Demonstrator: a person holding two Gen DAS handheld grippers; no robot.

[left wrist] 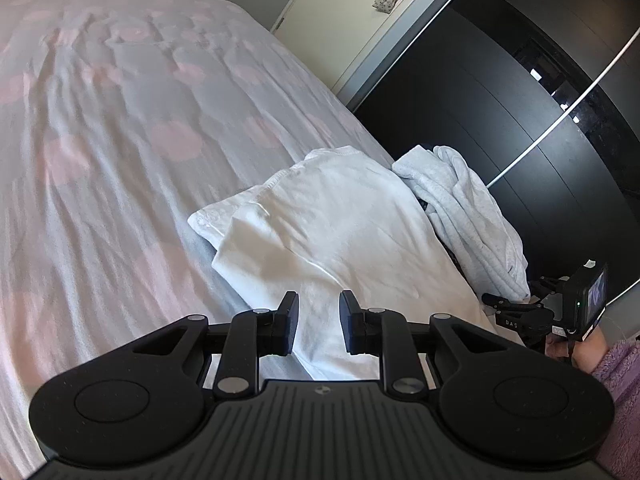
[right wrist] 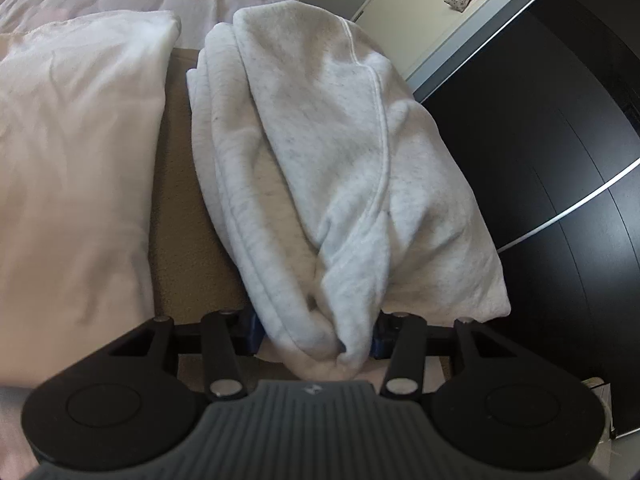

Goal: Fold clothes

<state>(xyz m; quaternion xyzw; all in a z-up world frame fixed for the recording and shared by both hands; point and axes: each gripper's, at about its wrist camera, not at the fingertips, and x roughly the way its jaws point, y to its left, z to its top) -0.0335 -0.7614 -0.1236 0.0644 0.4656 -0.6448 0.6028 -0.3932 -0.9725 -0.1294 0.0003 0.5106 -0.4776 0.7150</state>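
The grey sweatshirt (right wrist: 320, 168) lay bunched in thick, soft folds, pale heather grey with a raised seam curving down its front. It sat heaped on a tan surface (right wrist: 180, 208), stretching up and away from the right gripper (right wrist: 318, 334). Its nearest fold sat right between the fingers (right wrist: 253, 330) — both blue pads were pressed into the cloth on either side, held about half apart by the thickness of the bundle. So the right gripper had hold of the sweatshirt at its near end.

Just left of those fingers, across a strip of the tan surface, lay the white garment (left wrist: 340, 232) — smooth, folded into a rough rectangle, with a stitched hem at its far edge. It rested on the bed (left wrist: 120, 140), whose cover was pale with faded pink spots.

In the left wrist view, the left gripper (left wrist: 319, 326) hung over the near end of that white garment. Its fingers (left wrist: 289, 326) stood a small way apart with nothing clamped between them; only the white cloth showed beyond the gap. Whether the tips touched the fabric could not be told.

Far to the right of the left fingers, the right gripper showed beside a purple fleecy sleeve (left wrist: 616, 392).
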